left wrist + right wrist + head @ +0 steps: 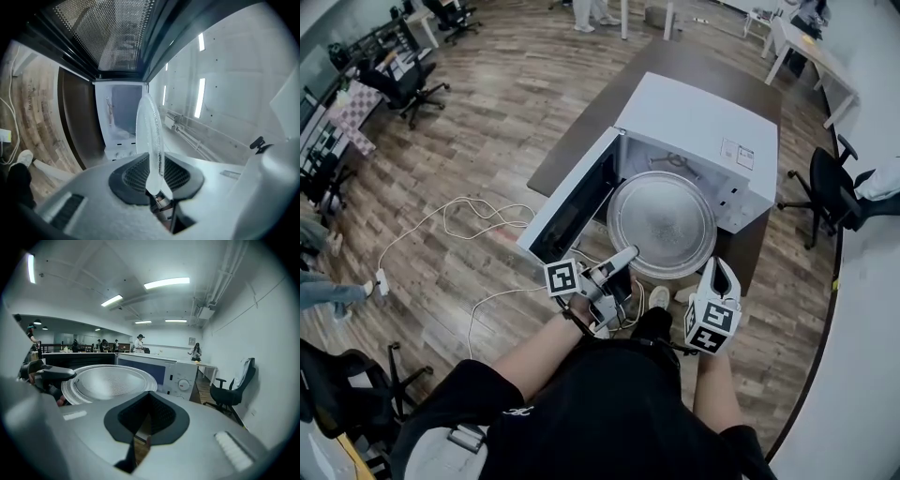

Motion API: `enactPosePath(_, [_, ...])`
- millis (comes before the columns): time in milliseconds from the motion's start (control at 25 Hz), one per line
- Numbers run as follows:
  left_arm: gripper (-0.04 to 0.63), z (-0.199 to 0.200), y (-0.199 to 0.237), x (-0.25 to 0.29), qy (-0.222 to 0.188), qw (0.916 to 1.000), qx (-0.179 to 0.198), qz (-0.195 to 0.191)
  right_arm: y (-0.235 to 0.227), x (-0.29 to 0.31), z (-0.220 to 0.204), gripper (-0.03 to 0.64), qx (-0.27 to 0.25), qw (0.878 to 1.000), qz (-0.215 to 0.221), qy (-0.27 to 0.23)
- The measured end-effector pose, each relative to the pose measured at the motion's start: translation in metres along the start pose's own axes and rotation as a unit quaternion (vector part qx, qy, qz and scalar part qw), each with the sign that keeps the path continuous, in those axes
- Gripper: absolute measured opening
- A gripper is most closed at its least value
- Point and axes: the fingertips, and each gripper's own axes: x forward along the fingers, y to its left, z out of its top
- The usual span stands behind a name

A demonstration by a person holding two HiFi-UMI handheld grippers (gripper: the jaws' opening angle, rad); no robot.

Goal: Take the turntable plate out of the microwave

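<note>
Door (569, 208) hangs open at 9 o'clock of the glass plate (662, 223), left gripper (623, 256) clamped on its rim at 7 o'clock, plate held up just before the mouth of the microwave (703, 120), right gripper (719, 266) at 5 o'clock, jaws pressed together, empty.

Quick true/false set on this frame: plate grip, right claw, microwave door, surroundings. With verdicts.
1. The left claw grips the round clear glass turntable plate by its rim. True.
2. The right claw is open. False: it is shut, with nothing between its jaws.
3. The white microwave has its door closed. False: the door stands open.
4. A black office chair stands to the microwave's right in the head view. True.
</note>
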Motion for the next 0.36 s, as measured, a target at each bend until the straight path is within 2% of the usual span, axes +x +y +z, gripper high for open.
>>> enactPosePath(360, [0.071, 0.005, 0.014, -0.001, -0.009, 0.9997, -0.021, 0.008, 0.000, 0.005, -0.002, 0.005, 0.008, 1.000, 0.008, 0.012])
